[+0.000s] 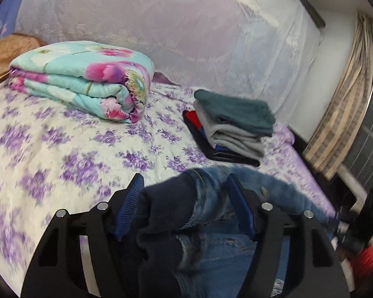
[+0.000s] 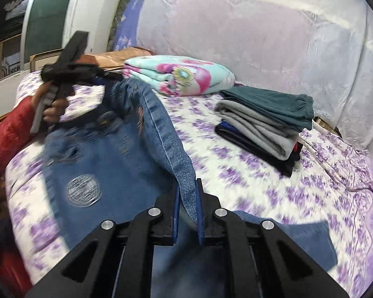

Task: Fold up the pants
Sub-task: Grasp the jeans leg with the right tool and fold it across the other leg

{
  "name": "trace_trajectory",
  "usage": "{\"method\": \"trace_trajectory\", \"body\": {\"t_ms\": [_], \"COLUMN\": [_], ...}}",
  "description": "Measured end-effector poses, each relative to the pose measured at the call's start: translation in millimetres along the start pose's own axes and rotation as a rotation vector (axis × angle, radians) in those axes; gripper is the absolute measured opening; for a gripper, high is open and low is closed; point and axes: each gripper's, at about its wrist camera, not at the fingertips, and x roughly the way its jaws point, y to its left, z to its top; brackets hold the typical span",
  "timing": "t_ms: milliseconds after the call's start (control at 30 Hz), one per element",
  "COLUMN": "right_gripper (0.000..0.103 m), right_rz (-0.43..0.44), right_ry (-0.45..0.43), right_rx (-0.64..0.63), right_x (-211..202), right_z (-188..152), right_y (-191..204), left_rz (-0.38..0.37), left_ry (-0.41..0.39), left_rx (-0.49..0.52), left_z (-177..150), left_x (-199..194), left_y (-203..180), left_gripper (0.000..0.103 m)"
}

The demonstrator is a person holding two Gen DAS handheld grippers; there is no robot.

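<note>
Right now, two black hand-held grippers with blue ribbed pads are working a pair of blue denim jeans [image 2: 107,164] on a bed covered by a white quilt printed with purple flowers [image 2: 273,186].

Right gripper [image 2: 187,198]: jaws pressed nearly together, pinching a stitched edge of the denim between the pads. The cloth is rising from that grip in a ridge toward the other gripper. Most of the jeans is lying spread on the near left part of the quilt, a round pale patch showing on the denim.

Left gripper [image 1: 186,198]: jaws standing part-way apart, with a bunch of denim and its dark navy lining filling the gap; the cloth is lying against the pad on the viewer's right, while contact with the other pad is unclear. In the right wrist view a hand [image 2: 53,104] in a red quilted sleeve [image 2: 7,134] is holding this gripper at the far corner of the jeans.

Farther back on the quilt, a folded turquoise blanket with pink flowers [image 1: 87,84] is resting near the headboard side. Apart from it to the right, a stack of folded clothes [image 1: 233,129] is sitting, teal on top, grey beneath, dark at the bottom. Both views are motion-blurred.
</note>
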Motion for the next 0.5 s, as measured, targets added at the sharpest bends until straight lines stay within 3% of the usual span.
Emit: {"method": "trace_trajectory", "body": {"t_ms": [100, 167, 300, 500], "right_gripper": [0.012, 0.012, 0.012, 0.012], "right_rz": [0.008, 0.029, 0.044, 0.074], "right_ry": [-0.021, -0.022, 0.001, 0.018], "right_rx": [0.019, 0.063, 0.088, 0.126], "right_x": [-14, -18, -12, -5], "right_z": [-30, -48, -72, -76], "right_y": [24, 30, 39, 34], "left_rz": [-0.051, -0.082, -0.143, -0.08], "left_ry": [-0.026, -0.031, 0.028, 0.014], "left_rx": [-0.081, -0.145, -0.295, -0.356], "left_z": [-21, -43, -80, -92], "left_x": [-28, -46, -58, -63], "left_y": [10, 21, 35, 27], "left_gripper": [0.067, 0.073, 0.078, 0.082]}}
